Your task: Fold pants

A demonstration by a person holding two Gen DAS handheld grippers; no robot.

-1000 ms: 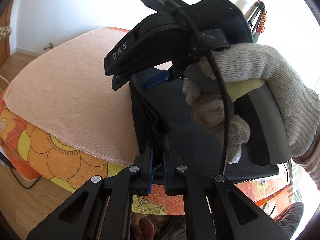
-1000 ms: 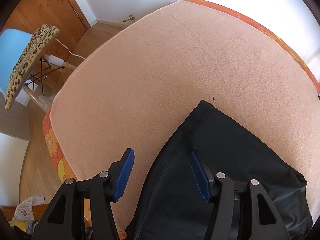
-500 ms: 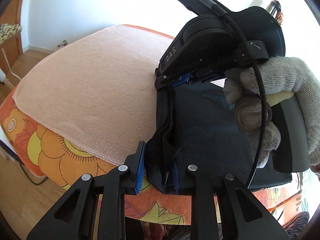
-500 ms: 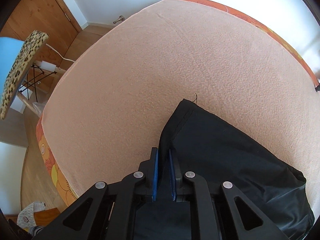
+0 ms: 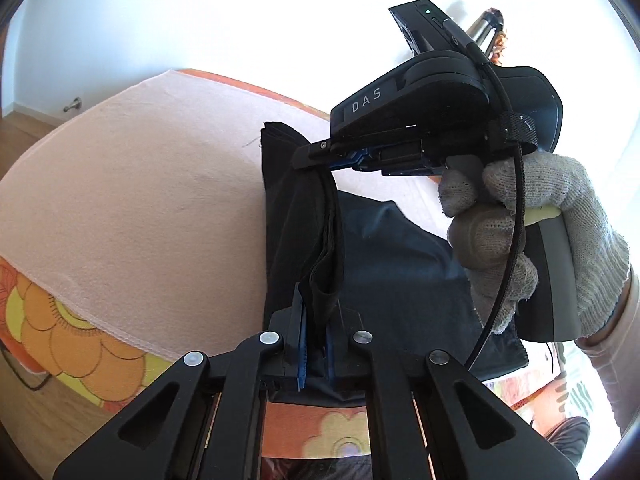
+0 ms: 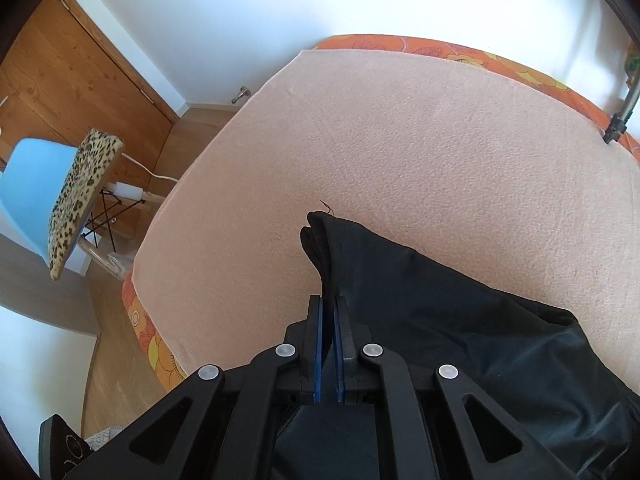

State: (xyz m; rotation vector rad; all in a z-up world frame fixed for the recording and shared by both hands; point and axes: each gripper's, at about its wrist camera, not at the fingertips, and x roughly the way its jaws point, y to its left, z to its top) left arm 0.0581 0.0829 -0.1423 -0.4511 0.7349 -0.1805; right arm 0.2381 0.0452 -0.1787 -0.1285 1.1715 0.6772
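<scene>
The black pants (image 5: 392, 264) lie folded on a pink blanket (image 5: 132, 200) over the bed. My left gripper (image 5: 314, 344) is shut on the near end of the pants' left edge. My right gripper (image 5: 320, 160), held in a gloved hand, is shut on the far end of that edge and lifts it off the blanket. In the right wrist view the right gripper (image 6: 328, 344) pinches the raised black fabric (image 6: 440, 320), whose corner (image 6: 316, 224) points away over the blanket (image 6: 400, 140).
The bed has an orange flowered sheet (image 5: 72, 344) under the blanket. A blue chair with a leopard cushion (image 6: 76, 196) stands on the wooden floor to the left, by a wooden door (image 6: 72, 80). A tripod leg (image 6: 620, 120) stands at the bed's far right.
The right gripper shut on the pants' edge and lifted it. The left gripper opened briefly, then shut again on the near end of the edge. The edge now hangs raised between both grippers.
</scene>
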